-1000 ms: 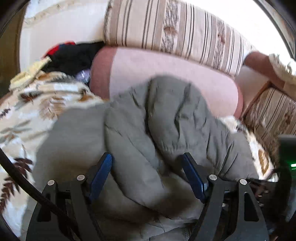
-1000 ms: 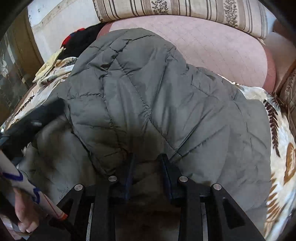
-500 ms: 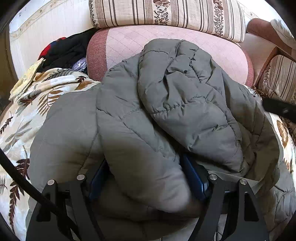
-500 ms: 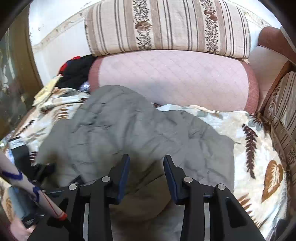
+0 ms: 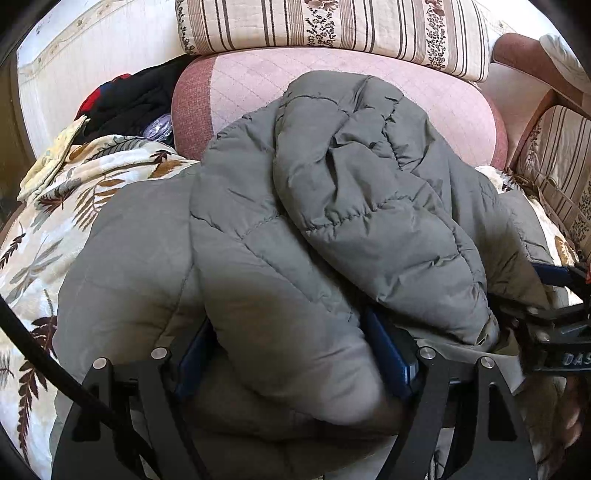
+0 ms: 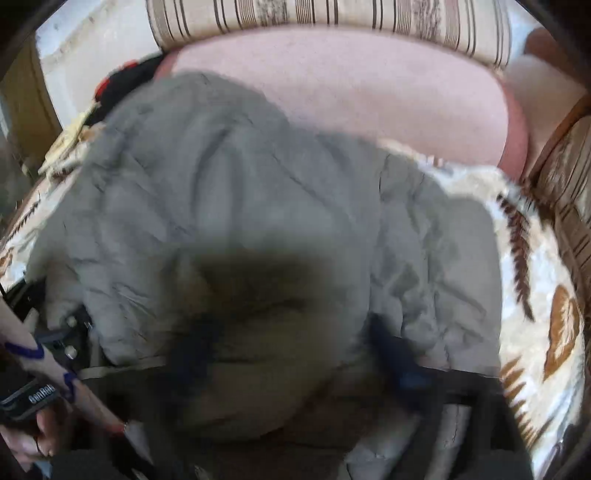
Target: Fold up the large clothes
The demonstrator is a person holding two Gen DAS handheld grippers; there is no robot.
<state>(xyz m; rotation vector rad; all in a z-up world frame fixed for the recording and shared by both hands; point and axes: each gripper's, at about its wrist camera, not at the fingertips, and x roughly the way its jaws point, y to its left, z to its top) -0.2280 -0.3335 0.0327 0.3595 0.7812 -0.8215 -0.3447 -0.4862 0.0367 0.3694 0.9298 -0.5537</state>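
Underneath everything, the leaf-print bedspread (image 5: 44,236) covers the sofa seat, with a pink bolster (image 5: 236,85) along its back edge and a striped cushion (image 5: 332,26) resting on top of that. Bunched across the middle of the bedspread lies the grey quilted jacket (image 5: 354,206), its far end riding up against the pink bolster and one padded part folded over the rest. At the bedspread's far left corner sits a heap of dark clothes (image 5: 129,99) with a red patch. Nearer the front edge, the left gripper (image 5: 291,354) has a thick roll of the jacket between its blue pads, which press into the padding on both sides. Beside it, the right gripper (image 6: 291,347) has just been opening; its jaws now stand wide with a mound of jacket between them, and although that view is blurred, the pads seem clear of the fabric. A hand (image 6: 26,439) shows at that view's lower left.
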